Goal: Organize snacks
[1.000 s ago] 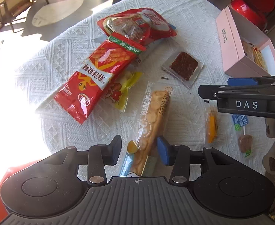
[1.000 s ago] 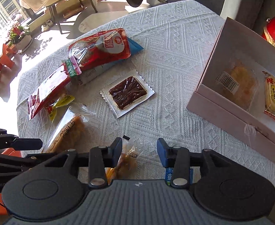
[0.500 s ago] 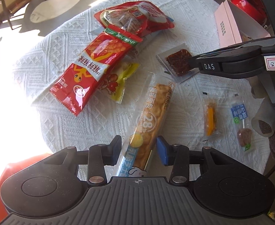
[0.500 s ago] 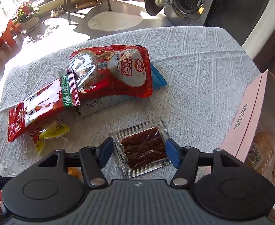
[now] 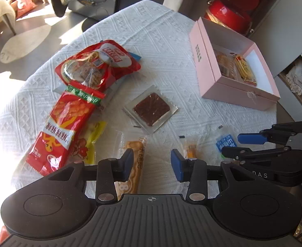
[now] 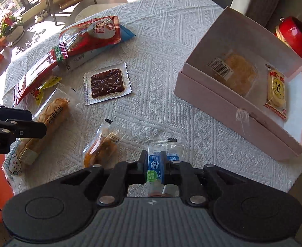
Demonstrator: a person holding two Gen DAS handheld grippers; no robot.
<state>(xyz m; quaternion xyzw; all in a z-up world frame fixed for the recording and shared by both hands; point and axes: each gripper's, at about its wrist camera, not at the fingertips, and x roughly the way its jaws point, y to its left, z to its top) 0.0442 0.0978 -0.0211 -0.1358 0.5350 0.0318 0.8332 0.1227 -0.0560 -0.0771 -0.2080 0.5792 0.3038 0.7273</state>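
- The right hand-held gripper (image 6: 153, 165) is pinched on a small blue-and-white lollipop packet (image 6: 154, 164); its fingers press the wrapper from both sides, just short of the pink box (image 6: 216, 100).
- The left hand-held gripper (image 5: 152, 163) is spread wide with nothing between its blue pads (image 5: 176, 165). It hangs over the near edge of the tabletop (image 5: 151, 47), well to the near left of the pink box.
- Under the left finger lies a long bread stick in clear wrap (image 5: 133, 164), farther from the pink box than any other small packet.
- A small orange snack sachet (image 6: 101, 147) lies flat between the bread stick and the held lollipop packet.
- A square dark snack in clear foil-edged wrap (image 5: 152, 110) lies to the left of the pink box, apart from it, on the white textured cloth.
- Beyond it, farther left of the box, a long red packet (image 5: 63, 127) overlaps a yellow sachet (image 5: 94, 135), and a red bag with a clear window (image 5: 98, 63) rests on a blue-and-white pack (image 6: 109, 41).
- The pink box stands open at the right edge of the tabletop. Inside lie a pale round pastry with a barcode label (image 6: 233, 72) and a yellow rice cracker packet (image 6: 276, 90), side by side and lying flat.
- A red round container (image 5: 228, 17) stands behind the box, off the tabletop.
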